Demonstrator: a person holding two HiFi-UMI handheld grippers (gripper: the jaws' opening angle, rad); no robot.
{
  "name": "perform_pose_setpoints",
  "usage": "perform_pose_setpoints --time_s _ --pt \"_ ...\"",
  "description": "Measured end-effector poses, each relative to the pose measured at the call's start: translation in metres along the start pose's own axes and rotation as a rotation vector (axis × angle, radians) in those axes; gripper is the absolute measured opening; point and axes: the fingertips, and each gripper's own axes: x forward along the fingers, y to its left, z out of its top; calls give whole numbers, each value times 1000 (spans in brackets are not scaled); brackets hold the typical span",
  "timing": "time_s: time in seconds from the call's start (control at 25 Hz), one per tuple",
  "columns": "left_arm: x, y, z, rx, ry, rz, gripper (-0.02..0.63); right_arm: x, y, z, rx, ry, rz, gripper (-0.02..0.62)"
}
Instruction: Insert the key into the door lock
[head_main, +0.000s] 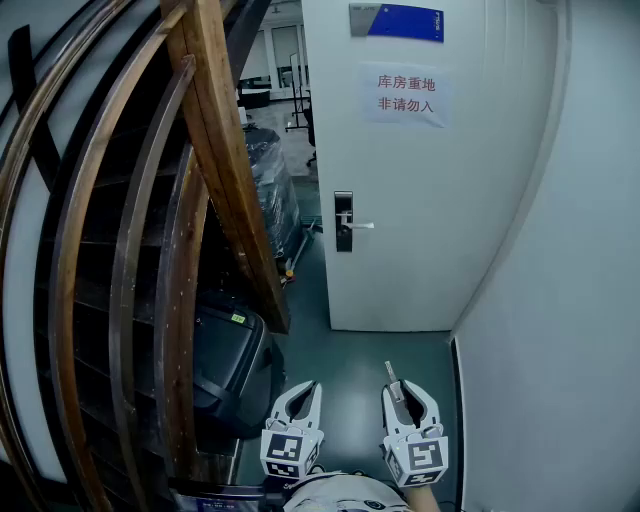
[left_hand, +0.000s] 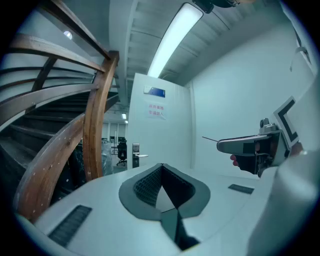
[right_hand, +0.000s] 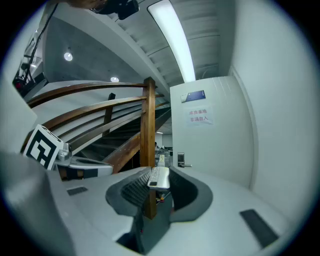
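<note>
Closest in, the white left gripper (head_main: 312, 388) has its jaws drawn together at the tips, holding nothing. Just beside it, the white right gripper (head_main: 410, 392) is clamped on the small key with a flat white head (right_hand: 159, 177), whose thin blade points ahead toward the door. The two grippers sit side by side, roughly level and not touching.

Ahead of them runs a narrow strip of dark green floor (head_main: 370, 350), the one open way forward. Its right edge is the plain white wall (head_main: 560, 300), which runs up to the door's far side. Its left edge is crowded. A black moulded plastic case (head_main: 235, 365) sits on the floor near the left gripper, tucked under the curved brown wooden stair railing (head_main: 225, 150). The railing's thick slanted post comes down to the floor partway along the strip.

Well beyond, the white door (head_main: 430, 200) closes the end of the strip. The dark rectangular door lock with a silver lever handle (head_main: 344, 221) sits on the door's left edge, well apart from the key, and the floor strip runs straight from one to the other. A paper sign with red characters (head_main: 405, 94) and a blue plate (head_main: 404, 21) are fixed higher on the door. Left of the lock edge, a black plastic-wrapped stack (head_main: 268, 185) stands in a lit room beyond.
</note>
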Motion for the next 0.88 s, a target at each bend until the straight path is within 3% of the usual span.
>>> perform_pose_setpoints --time_s 0.48,0.88 --pt "6 -19 -13 -14 26 3 5 -6 -12 -11 12 1 28 118" --pt "16 -26 -19 -34 40 54 5 -7 -21 -19 21 14 97 118"
